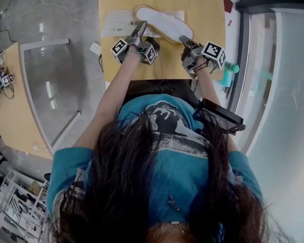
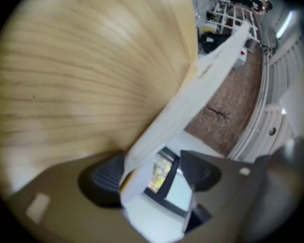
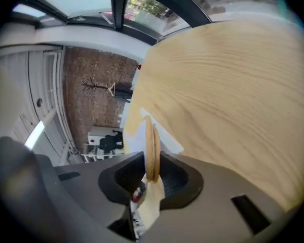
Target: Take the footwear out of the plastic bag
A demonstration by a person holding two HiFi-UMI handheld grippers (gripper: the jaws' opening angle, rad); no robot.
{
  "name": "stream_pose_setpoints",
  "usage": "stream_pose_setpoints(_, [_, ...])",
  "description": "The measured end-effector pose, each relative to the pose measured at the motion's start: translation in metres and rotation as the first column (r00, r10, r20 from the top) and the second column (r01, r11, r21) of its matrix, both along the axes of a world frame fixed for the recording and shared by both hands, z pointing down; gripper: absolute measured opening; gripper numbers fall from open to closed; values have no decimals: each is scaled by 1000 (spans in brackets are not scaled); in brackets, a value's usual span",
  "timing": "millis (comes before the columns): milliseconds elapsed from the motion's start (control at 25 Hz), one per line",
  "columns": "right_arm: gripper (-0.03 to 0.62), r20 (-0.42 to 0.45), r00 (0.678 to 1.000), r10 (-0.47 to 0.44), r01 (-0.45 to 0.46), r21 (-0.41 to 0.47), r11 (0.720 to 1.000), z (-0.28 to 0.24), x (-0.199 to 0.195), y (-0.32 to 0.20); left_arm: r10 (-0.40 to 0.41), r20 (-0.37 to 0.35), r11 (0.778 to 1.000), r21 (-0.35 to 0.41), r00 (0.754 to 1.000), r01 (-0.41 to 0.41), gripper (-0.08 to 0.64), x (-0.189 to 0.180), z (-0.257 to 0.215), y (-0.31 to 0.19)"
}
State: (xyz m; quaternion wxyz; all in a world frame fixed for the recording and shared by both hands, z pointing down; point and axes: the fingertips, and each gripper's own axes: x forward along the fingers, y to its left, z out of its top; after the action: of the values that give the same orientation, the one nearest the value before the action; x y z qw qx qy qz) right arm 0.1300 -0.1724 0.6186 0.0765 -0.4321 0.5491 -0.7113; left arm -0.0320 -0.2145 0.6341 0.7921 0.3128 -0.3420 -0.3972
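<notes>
Where the person's [image 1: 162, 135] bare forearms reach out past a teal shirt, each hand carries a gripper over the near part of a pale wooden table [image 1: 207, 4]. The right gripper [image 1: 184, 39] is clamped on the near end of a white slipper [image 1: 164, 22]. Its own view shows two thin tan-rimmed layers standing edge-on between the dark pads, both pads pressed against them, with a scrap of printed paper hanging just below. From that grip the slipper, white with a tan rim, runs away and to the left across the table top.

The left gripper [image 1: 140, 27] sits just beside it on the left, jaws pointing at the spot where the slipper's side meets a clear plastic bag [image 1: 119, 23]. Its view shows the jaws closed on the bag: a white band lies against one pad and stretches away from the jaws, and a printed label fills the space toward the other pad.

The bag, flat with a white sheet inside, lies beyond and to the left of that gripper. The slipper's far end overlaps its right edge, and whether that end is inside the plastic cannot be told. Past the table's left edge lies grey floor [image 1: 66, 14]
</notes>
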Motion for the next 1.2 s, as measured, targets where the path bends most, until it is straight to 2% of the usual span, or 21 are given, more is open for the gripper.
stream_pose_setpoints(80, [83, -82, 996, -30, 30, 6, 1000, 7, 0, -2, 32, 7, 999, 19, 999, -32, 334, 3, -7, 1])
stream_pose_setpoints(280, [83, -170, 985, -40, 47, 39, 998, 9, 0, -11, 144, 25, 988, 45, 989, -145, 336, 9, -26, 23])
stream_pose_setpoints(360, [83, -183, 982, -47, 55, 42, 998, 13, 2, -13, 200, 20, 978, 57, 980, -201, 341, 13, -34, 37])
stream_pose_setpoints(440, [84, -173, 984, -48, 57, 43, 997, 16, 2, -13, 251, 23, 963, 100, 968, -252, 341, 15, -45, 48])
stream_pose_setpoints(520, [84, -145, 988, -58, 68, 64, 996, 15, 0, -13, 299, 70, 934, 184, 952, -307, 341, 16, -62, 54])
stream_pose_setpoints(600, [84, -121, 989, -87, 100, 107, 989, 10, -5, -15, 328, 139, 890, 286, 934, -355, 341, 17, -84, 54])
stream_pose_setpoints(680, [104, -152, 979, -134, 154, 129, 980, 7, -6, -13, 331, 199, 844, 375, 922, -384, 341, 19, -106, 52])
stream_pose_setpoints(800, [178, -300, 934, -194, 240, 124, 963, 3, 4, -11, 318, 306, 779, 456, 898, -431, 341, 23, -130, 47])
stream_pose_setpoints(920, [195, -480, 855, -195, 290, 132, 948, -6, 23, -14, 299, 428, 732, 471, 853, -492, 341, 25, -135, 47])
stream_pose_setpoints(1000, [195, -576, 797, -183, 325, 153, 933, -18, 39, -14, 281, 477, 717, 472, 833, -513, 339, 28, -137, 52])
stream_pose_setpoints(1080, [195, -627, 762, -162, 351, 190, 917, -35, 53, -14, 257, 501, 715, 478, 827, -511, 339, 32, -141, 56])
stream_pose_setpoints(1120, [195, -631, 761, -152, 358, 213, 909, -44, 57, -14, 243, 504, 718, 481, 829, -503, 339, 32, -142, 58])
stream_pose_setpoints(1200, [195, -607, 782, -142, 365, 261, 893, -60, 54, -11, 213, 505, 731, 485, 836, -480, 336, 27, -142, 64])
